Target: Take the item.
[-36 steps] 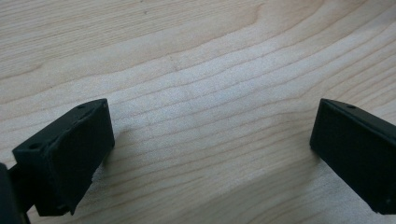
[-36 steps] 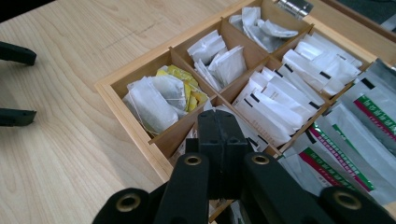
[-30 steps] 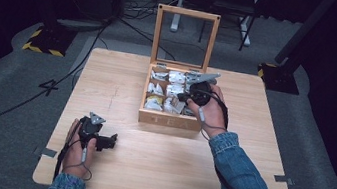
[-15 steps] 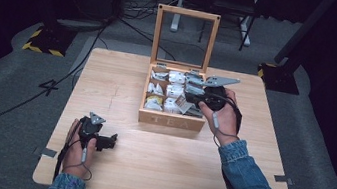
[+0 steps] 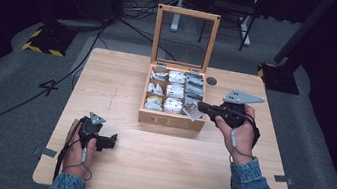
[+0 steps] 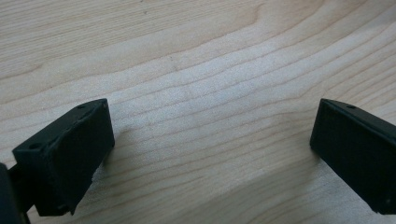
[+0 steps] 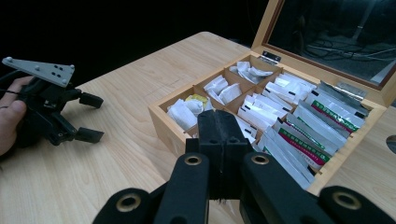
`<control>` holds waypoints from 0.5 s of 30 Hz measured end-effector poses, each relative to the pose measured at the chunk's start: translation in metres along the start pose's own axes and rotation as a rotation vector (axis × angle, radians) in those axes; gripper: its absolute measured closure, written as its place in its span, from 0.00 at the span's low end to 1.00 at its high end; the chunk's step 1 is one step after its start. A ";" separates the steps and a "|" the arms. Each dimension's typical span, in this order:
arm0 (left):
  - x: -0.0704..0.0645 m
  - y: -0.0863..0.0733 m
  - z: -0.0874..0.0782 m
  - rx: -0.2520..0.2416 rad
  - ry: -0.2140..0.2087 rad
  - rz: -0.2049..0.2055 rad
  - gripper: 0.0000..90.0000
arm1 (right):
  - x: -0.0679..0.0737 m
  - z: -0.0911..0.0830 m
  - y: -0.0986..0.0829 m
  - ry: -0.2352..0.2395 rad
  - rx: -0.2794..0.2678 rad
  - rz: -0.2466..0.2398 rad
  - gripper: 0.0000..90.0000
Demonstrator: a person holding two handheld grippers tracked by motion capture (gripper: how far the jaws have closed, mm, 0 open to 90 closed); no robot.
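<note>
The tea box (image 5: 171,120) sits mid-table with its lid upright and its compartments full of tea bags (image 7: 299,121). At the box's near right corner the right gripper (image 5: 194,109) holds one packet (image 5: 192,110) — jaws pressed together on it, its long axis pointing left across the box. It is the nearer hand. Well apart, left of the box's front, the left gripper (image 5: 109,142) rests on the table (image 6: 196,70), jaws spread and empty.

High cam overhead, gripper cams close, tabletop (image 5: 122,87) shared
</note>
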State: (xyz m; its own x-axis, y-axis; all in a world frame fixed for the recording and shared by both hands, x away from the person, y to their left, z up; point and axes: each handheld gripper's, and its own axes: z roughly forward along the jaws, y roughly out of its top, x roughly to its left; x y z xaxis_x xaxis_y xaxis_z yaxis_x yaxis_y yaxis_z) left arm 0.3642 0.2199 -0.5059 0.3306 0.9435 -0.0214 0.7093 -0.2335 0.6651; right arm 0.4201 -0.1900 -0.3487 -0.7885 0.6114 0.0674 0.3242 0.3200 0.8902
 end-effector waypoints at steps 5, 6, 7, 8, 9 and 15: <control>0.000 0.000 0.000 0.000 0.000 0.000 0.00 | 0.000 -0.011 -0.007 -0.002 -0.021 -0.006 1.00; 0.000 0.000 0.000 0.000 0.000 0.000 0.00 | 0.000 -0.013 -0.008 -0.001 -0.024 -0.006 1.00; 0.000 0.000 0.000 0.000 0.000 0.000 0.00 | -0.002 -0.017 -0.011 -0.002 -0.032 0.001 1.00; 0.000 0.000 0.000 0.000 0.000 0.000 0.00 | -0.003 -0.018 -0.012 -0.004 -0.035 0.005 1.00; 0.000 0.000 0.000 0.000 0.000 0.000 0.00 | -0.005 -0.021 -0.015 -0.010 -0.031 0.009 1.00; 0.000 0.000 0.000 0.000 0.000 0.000 0.00 | -0.017 -0.028 -0.025 -0.071 -0.014 0.039 1.00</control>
State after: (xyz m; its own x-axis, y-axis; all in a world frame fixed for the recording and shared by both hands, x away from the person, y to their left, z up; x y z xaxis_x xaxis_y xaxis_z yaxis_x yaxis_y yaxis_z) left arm 0.3642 0.2199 -0.5059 0.3307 0.9435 -0.0215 0.7093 -0.2335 0.6651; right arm 0.4108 -0.2287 -0.3595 -0.7362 0.6731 0.0709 0.3466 0.2850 0.8936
